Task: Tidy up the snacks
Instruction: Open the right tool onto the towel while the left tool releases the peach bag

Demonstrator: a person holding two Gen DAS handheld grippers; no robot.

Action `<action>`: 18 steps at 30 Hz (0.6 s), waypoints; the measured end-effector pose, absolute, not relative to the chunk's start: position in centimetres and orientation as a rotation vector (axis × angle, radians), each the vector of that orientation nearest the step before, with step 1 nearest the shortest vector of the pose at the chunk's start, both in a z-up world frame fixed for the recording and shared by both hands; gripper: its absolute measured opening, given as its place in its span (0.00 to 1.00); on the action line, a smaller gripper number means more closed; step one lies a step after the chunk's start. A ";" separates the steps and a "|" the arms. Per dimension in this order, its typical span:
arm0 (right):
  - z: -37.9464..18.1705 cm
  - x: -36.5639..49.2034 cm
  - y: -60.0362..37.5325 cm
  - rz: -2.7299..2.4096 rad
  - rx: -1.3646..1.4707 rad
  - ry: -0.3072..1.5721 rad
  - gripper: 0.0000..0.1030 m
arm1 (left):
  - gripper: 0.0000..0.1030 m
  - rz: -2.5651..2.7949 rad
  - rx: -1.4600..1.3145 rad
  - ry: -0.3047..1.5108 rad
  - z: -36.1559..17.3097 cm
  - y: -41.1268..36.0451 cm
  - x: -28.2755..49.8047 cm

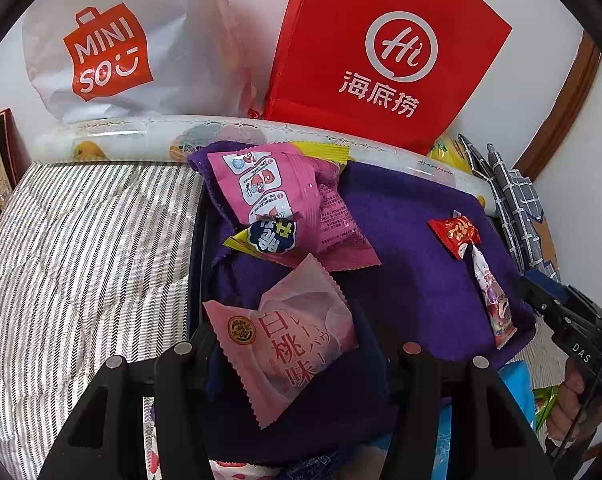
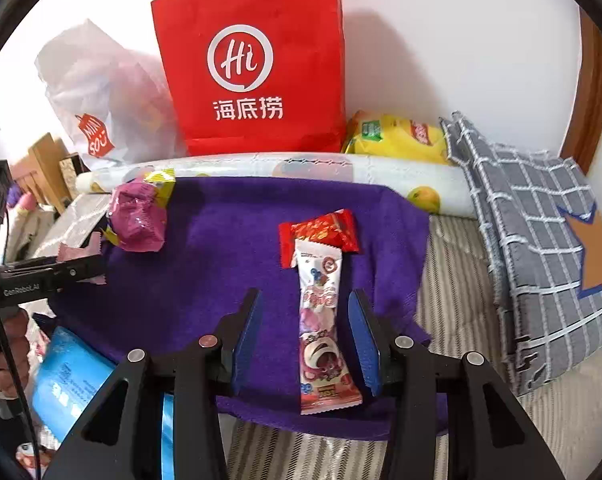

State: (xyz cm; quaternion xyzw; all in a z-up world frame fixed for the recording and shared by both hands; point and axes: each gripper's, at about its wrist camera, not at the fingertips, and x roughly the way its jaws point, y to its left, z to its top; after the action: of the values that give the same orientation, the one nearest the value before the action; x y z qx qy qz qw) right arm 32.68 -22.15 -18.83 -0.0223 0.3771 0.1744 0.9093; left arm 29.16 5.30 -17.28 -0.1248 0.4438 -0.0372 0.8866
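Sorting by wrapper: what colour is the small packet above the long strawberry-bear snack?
Red with gold print; the small packet shows best in the right wrist view, touching the long snack.

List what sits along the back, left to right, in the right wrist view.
White Miniso bag → red paper bag → yellow snack bag → grey checked cloth.

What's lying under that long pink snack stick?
Its upper end overlaps a small red packet; the rest of the long pink snack stick lies on the purple cloth. What the cloth itself covers cannot be seen.
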 end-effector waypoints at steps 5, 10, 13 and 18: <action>-18.8 32.8 -22.6 0.359 -0.014 0.767 0.46 | 0.53 -0.067 -0.246 0.931 -17.5 5.3 29.2; -19.2 33.5 -23.5 0.329 0.030 0.797 0.54 | 0.54 -0.071 -0.243 0.942 -17.6 5.1 29.2; -19.2 33.6 -23.7 0.328 0.040 0.809 0.57 | 0.57 -0.085 -0.237 0.948 -17.7 5.0 29.2; -18.8 33.1 -23.2 0.299 -0.005 0.778 0.70 | 0.73 -0.088 -0.208 0.929 -17.3 4.3 28.8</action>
State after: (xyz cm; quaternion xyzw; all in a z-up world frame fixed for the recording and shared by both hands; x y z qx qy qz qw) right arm 33.12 -23.22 -18.80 -0.0024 0.3780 0.1452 0.9143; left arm 28.80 4.27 -17.34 -0.1000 0.4471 -0.0421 0.8879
